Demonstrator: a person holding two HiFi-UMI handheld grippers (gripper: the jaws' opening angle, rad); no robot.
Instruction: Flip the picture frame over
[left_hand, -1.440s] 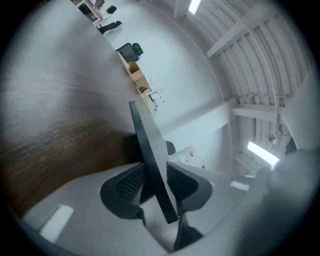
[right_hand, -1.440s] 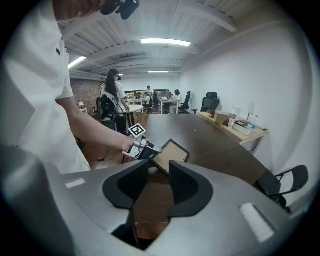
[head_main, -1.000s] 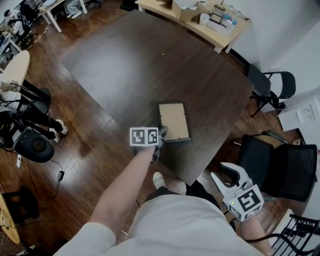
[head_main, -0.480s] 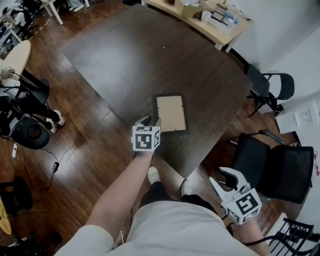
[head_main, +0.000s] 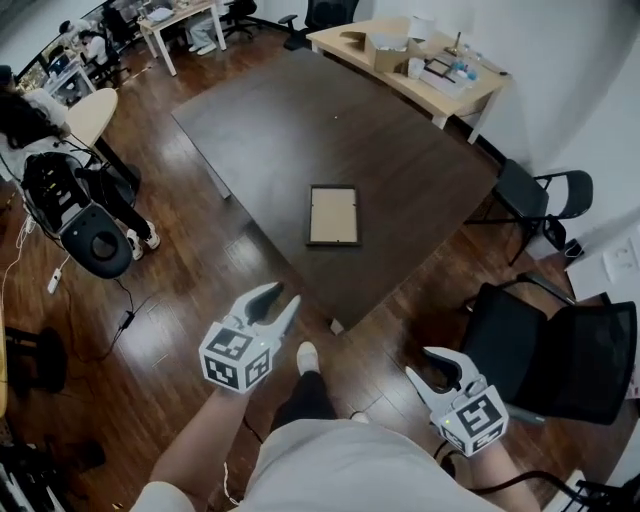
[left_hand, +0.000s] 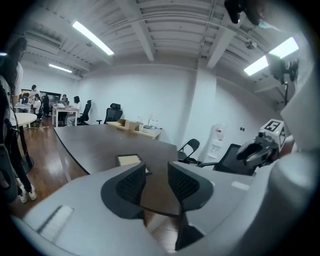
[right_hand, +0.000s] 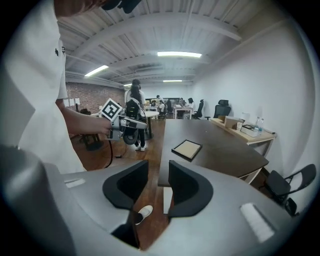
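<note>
The picture frame (head_main: 333, 215) lies flat on the dark table (head_main: 300, 120), black border around a tan backing, near the table's front edge. It also shows small in the left gripper view as the picture frame (left_hand: 129, 160) and in the right gripper view as the picture frame (right_hand: 187, 149). My left gripper (head_main: 272, 304) hovers over the floor well short of the table, open and empty. My right gripper (head_main: 430, 369) hangs lower right over the floor, also open with nothing between its jaws.
A black chair (head_main: 555, 350) stands right of me, a folding chair (head_main: 540, 195) beyond it. A light wooden desk (head_main: 420, 60) with boxes sits behind the table. An office chair (head_main: 90, 235) and people are at far left. Wood floor lies between me and the table.
My left gripper has let go of the frame's edge and pulled back down and left, off the table. The frame lies flat. The view has backed away from the table.
</note>
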